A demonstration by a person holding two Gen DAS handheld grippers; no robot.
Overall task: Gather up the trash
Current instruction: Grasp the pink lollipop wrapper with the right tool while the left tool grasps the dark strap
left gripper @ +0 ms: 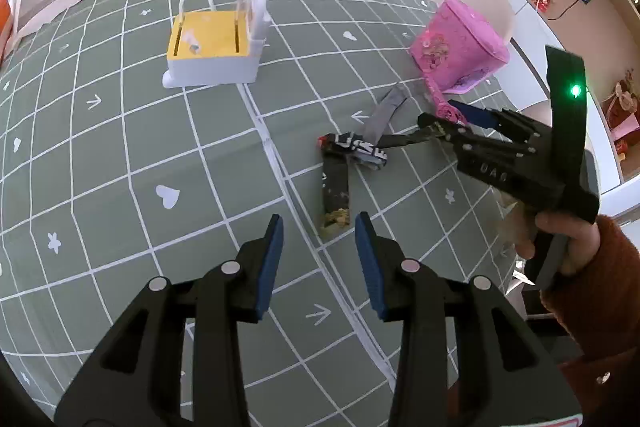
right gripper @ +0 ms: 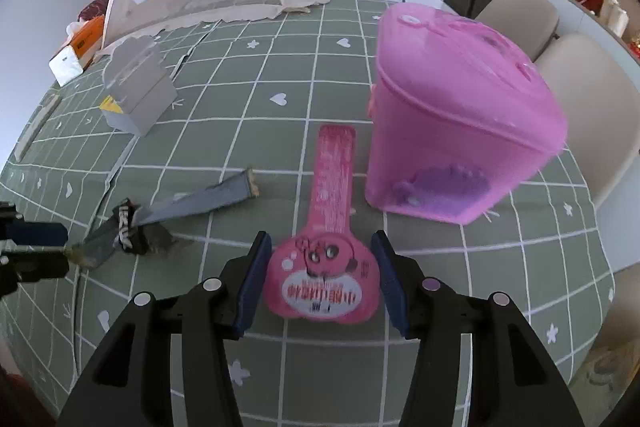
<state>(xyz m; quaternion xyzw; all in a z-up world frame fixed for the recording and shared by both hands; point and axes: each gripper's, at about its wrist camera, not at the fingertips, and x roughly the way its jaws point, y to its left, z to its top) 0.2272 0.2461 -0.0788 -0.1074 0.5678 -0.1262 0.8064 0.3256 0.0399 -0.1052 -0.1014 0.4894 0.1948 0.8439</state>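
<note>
Right gripper, jaws spread, is straddling the pink guitar-shaped plastic wrapper lying just beside the pink lidded plastic bin. Risk: flat film slipping under closing pads. Left gripper is hovering, spread.

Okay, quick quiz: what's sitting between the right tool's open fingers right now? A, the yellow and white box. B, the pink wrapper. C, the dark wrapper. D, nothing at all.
B: in the right wrist view the wide printed end of the pink wrapper lies on the tablecloth between the fingers of the open right tool, not yet clamped.
</note>
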